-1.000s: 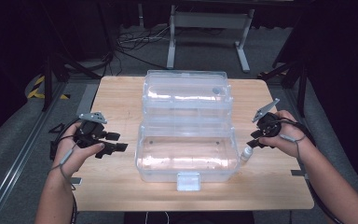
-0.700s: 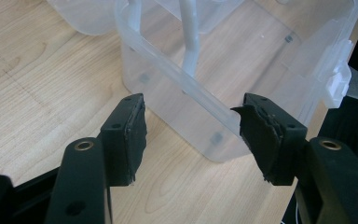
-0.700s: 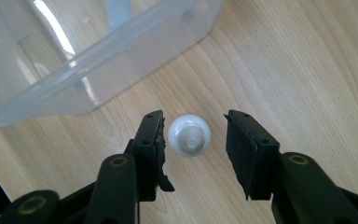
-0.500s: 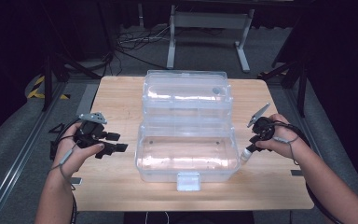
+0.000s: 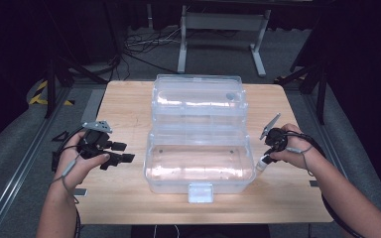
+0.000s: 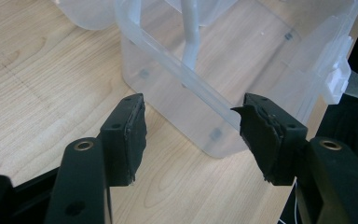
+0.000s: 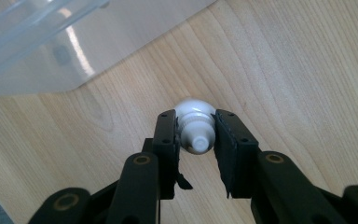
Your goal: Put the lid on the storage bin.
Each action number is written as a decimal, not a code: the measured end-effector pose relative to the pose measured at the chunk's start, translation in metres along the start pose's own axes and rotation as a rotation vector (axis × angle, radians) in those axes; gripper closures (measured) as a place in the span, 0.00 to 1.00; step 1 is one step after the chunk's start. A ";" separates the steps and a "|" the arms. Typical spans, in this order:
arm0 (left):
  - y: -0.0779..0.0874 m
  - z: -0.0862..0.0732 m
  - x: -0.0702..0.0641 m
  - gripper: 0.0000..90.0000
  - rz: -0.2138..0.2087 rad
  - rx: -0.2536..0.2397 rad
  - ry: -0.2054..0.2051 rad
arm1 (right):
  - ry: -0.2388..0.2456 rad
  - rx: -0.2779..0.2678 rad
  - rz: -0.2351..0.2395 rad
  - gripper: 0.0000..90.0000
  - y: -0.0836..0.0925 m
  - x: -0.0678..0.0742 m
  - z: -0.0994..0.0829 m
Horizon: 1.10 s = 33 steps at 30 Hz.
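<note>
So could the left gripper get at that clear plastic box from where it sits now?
Probably yes. The left gripper has its jaws wide apart, aimed at the near corner of the clear box, with bare table between them and nothing in the way.

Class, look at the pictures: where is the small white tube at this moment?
The small white tube sits between the jaws of the right gripper, which have just been closing on it, over the wooden table, just right of the clear plastic box in the high view.
</note>
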<state>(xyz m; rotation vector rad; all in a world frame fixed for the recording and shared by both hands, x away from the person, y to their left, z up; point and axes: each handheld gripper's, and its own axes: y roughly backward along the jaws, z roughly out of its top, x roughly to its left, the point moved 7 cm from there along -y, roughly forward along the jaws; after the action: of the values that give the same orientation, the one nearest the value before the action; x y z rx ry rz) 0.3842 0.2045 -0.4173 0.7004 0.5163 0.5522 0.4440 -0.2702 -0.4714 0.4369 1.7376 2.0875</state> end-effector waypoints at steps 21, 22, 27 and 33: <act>-0.001 0.001 0.003 0.46 -0.003 -0.001 -0.001 | 0.115 0.002 -0.033 0.79 0.037 0.009 0.005; -0.001 0.001 0.003 0.46 -0.004 -0.001 0.000 | 0.115 -0.001 -0.034 0.79 0.039 0.010 0.006; -0.001 0.000 0.002 0.46 -0.007 0.000 0.003 | 0.157 -0.005 -0.023 0.79 0.052 0.015 0.008; -0.001 0.000 0.003 0.46 -0.006 0.005 0.002 | 0.214 0.000 -0.025 0.79 0.063 0.021 0.011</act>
<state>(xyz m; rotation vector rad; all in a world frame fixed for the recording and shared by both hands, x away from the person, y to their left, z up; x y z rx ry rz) 0.3868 0.2057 -0.4189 0.7030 0.5220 0.5462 0.4243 -0.2604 -0.4075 0.1957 1.8492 2.1850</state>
